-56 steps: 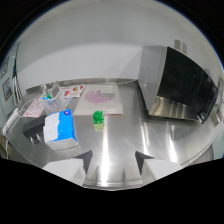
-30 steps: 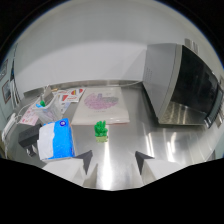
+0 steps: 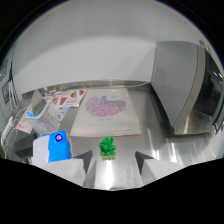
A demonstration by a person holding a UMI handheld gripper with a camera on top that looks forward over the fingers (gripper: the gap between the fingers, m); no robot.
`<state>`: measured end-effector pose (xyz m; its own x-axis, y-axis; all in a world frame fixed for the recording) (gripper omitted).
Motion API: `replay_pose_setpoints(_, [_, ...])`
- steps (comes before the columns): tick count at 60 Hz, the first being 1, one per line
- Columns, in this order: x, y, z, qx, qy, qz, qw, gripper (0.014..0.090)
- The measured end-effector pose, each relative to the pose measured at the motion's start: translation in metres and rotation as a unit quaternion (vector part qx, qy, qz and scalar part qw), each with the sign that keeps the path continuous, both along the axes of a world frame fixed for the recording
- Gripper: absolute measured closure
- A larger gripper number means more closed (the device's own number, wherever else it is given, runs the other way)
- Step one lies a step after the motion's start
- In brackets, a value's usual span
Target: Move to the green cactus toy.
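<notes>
The tool (image 3: 111, 159) sits low and level over the shiny steel worktop (image 3: 150, 142), its two dark fingers (image 3: 84, 160) spread apart at the bottom centre of the frame. The small knobbly green cactus toy (image 3: 107, 147) stands upright in the gap between the fingertips, seemingly touching neither. Above it lies a white printed sheet with a pink pattern (image 3: 106, 112). A blue-and-white box (image 3: 54, 148) sits lower left; a grey metal cabinet (image 3: 186, 87) fills the right.

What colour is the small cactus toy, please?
Green, seen in the gripper view: small cactus toy, just ahead of the open gripper.
</notes>
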<state>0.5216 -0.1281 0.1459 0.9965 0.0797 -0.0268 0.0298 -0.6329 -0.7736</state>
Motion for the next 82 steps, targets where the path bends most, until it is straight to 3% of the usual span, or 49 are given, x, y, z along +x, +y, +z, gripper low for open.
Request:
replay_pose_setpoints(19, [0.202,-0.080,0.005,-0.008,-0.010,0.001,1.000,0.0203])
replay_pose_setpoints(37, [0.359,-0.146,0.017,-0.012,-0.011,0.003,1.000,0.0207])
replay_pose_setpoints(40, [0.379,-0.154,0.019,-0.012,-0.011,0.003,1.000,0.0206])
replay_pose_setpoints(41, [0.358,-0.142,0.015,-0.011,-0.011,0.003,1.000,0.0207])
replay_pose_setpoints(45, [0.428,-0.170,0.020,-0.013,-0.012,0.001,1.000,0.0209])
replay_pose_setpoints(82, [0.770,-0.313,0.031,-0.022,-0.014,-0.002,1.000,0.0207])
